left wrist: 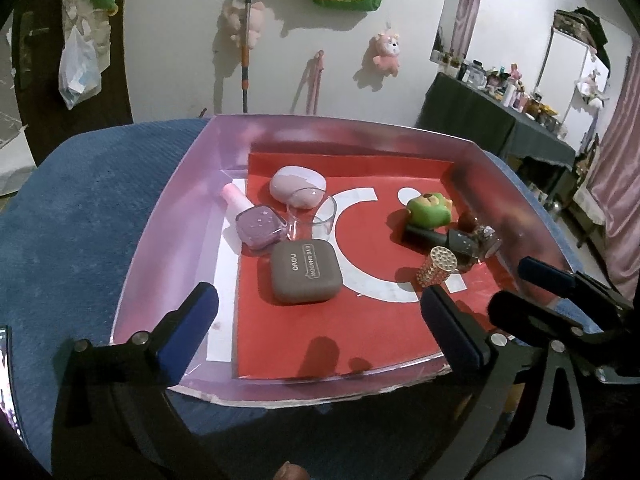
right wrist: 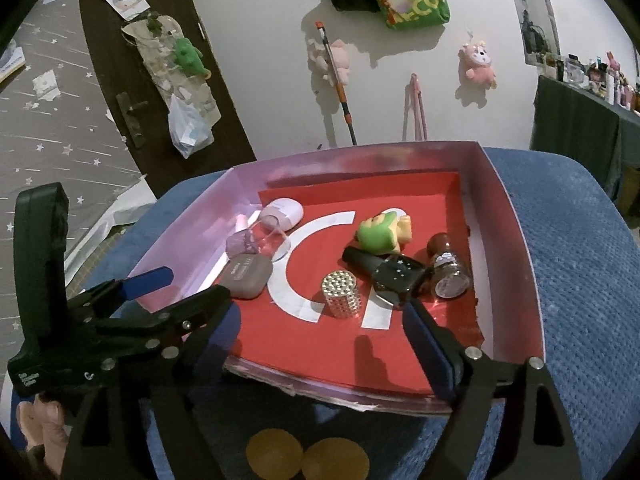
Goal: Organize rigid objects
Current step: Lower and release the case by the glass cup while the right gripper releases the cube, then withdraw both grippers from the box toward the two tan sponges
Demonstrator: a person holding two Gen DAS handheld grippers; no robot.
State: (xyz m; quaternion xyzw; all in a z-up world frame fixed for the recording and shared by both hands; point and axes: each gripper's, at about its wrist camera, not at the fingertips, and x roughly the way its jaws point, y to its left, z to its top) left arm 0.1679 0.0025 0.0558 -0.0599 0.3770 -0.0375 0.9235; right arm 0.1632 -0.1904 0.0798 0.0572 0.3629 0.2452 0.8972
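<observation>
Left gripper [left wrist: 316, 320]: spread wide, empty, over box near rim.
Right gripper [right wrist: 320, 320]: wide apart, empty.
Box [left wrist: 168, 216]: bare red floor nearest.
Eyeshadow case [left wrist: 306, 272]: mid-left.
Gold cylinder [right wrist: 342, 294]: upright, apparently clear of neighbours.
Far wall: free strip.

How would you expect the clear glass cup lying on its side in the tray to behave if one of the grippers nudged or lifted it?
The glass cup lies on its side on the smooth red sheet, so a nudge would probably roll it, perhaps against the grey case. Its walls look thin and glossy, so it may slip between the pads and could crack if squeezed hard.
</observation>
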